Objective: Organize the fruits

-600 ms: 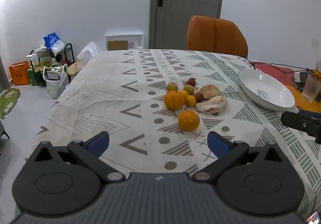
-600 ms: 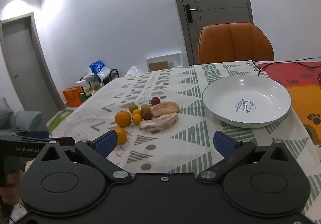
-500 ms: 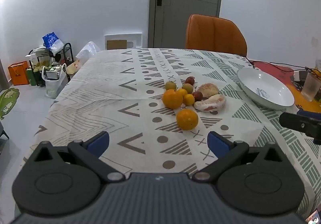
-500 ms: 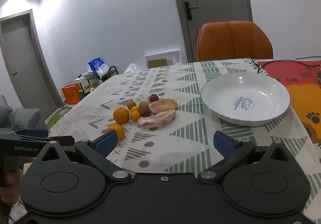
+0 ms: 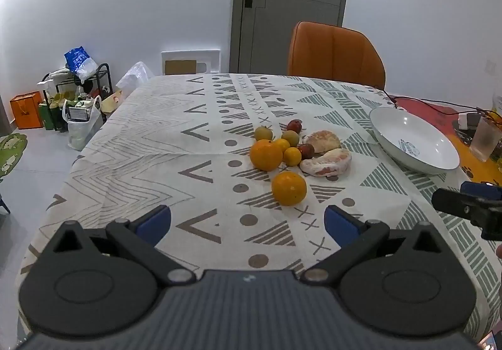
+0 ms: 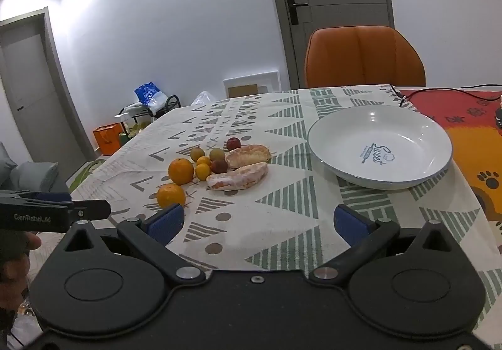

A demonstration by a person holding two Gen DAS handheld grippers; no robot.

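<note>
A cluster of fruit lies on the patterned tablecloth: a near orange, a larger orange, small yellow, green and red fruits, and two peeled pomelo pieces. An empty white plate stands to the right of them. My left gripper is open and empty, short of the near orange. My right gripper is open and empty, between fruit and plate, short of both.
An orange chair stands at the table's far side. A red-orange mat with cables and a glass lie right of the plate. Bags and a rack stand on the floor to the left.
Both views shifted slightly; the fruit and plate sit a little lower and nearer in frame. Both grippers stay open.
</note>
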